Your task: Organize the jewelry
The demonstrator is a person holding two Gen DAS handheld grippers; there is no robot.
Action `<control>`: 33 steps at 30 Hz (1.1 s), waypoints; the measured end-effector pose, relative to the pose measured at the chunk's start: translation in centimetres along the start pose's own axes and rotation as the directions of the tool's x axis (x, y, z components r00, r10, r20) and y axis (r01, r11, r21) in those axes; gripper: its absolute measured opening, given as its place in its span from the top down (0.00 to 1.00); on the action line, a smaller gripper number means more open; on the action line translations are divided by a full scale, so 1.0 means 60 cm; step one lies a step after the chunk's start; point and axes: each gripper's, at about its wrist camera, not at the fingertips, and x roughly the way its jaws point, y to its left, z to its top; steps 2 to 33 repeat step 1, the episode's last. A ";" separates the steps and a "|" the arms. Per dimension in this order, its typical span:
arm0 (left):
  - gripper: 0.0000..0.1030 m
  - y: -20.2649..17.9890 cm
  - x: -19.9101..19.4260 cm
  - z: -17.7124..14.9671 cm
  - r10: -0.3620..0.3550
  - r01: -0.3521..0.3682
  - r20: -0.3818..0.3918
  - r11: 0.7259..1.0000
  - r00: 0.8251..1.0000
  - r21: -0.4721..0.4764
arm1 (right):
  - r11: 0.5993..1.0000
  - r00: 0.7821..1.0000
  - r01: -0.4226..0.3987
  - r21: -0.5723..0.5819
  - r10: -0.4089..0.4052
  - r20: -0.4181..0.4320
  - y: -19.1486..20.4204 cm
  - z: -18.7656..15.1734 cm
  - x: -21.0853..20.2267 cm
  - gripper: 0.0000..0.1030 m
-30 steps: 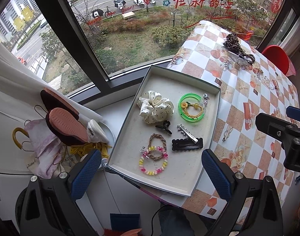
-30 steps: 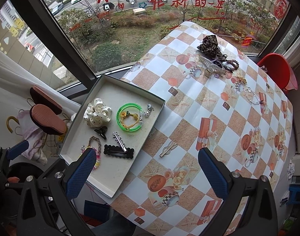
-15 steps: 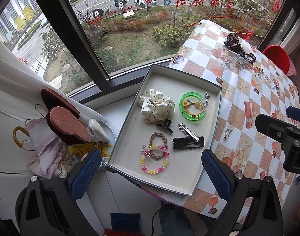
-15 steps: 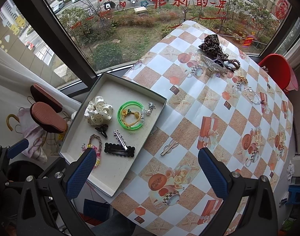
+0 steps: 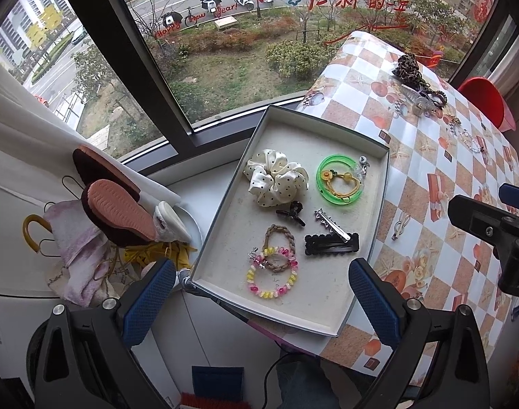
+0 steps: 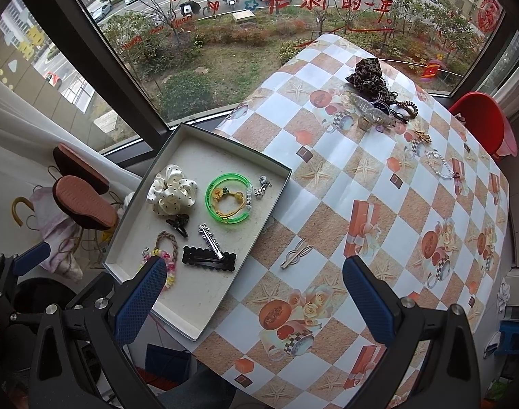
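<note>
While nothing is held yet, both tools hang high over the table with jaws spread wide and bare: left gripper [image 5: 261, 294] above the near end of the tray [image 5: 368, 266], right gripper [image 6: 254, 286] above the checked tablecloth [image 6: 378, 187] just beside it. Closest in the tray: a pink and yellow bead bracelet [image 5: 271, 277] touching a brown braided band [image 5: 280, 246], then a black snap clip [image 5: 331, 244] with a spiky silver clip [image 5: 330, 223] lying over its top edge. A bit further: a small black claw clip [image 5: 291, 212], a white dotted scrunchie [image 5: 276, 178], a green bangle [image 5: 339, 183] with a yellow hair tie inside, and a small silver charm [image 5: 362, 163] by the far wall. Out on the cloth, near the tray, one silver hair clip [image 6: 296, 253] alone, right between the right tool's fingers in its view. Far back, well apart: a leopard scrunchie [image 6: 366, 76], a clear claw clip [image 6: 373, 110] and dark hair ties, then a clear bead chain [image 6: 440, 167]; too small to sort out fully, maybe a few more bits there. Likely step: part done, picking the next loose piece. Next move probably: down with the right tool, a flat thin clip, so a low pinch on its sides, then over the tray wall.
</note>
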 end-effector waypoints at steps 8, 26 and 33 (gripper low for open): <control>0.00 -0.001 0.001 0.000 0.000 0.000 -0.002 1.000 1.000 0.003 | 1.000 1.000 -0.001 0.000 0.001 0.000 0.000 0.000 0.000 0.00; 0.00 -0.001 0.001 0.000 0.000 0.000 -0.002 1.000 1.000 0.003 | 1.000 1.000 -0.001 0.000 0.001 0.000 0.000 0.000 0.000 0.00; 0.00 -0.001 0.001 0.000 0.000 0.000 -0.002 1.000 1.000 0.003 | 1.000 1.000 -0.001 0.000 0.001 0.000 0.000 0.000 0.000 0.00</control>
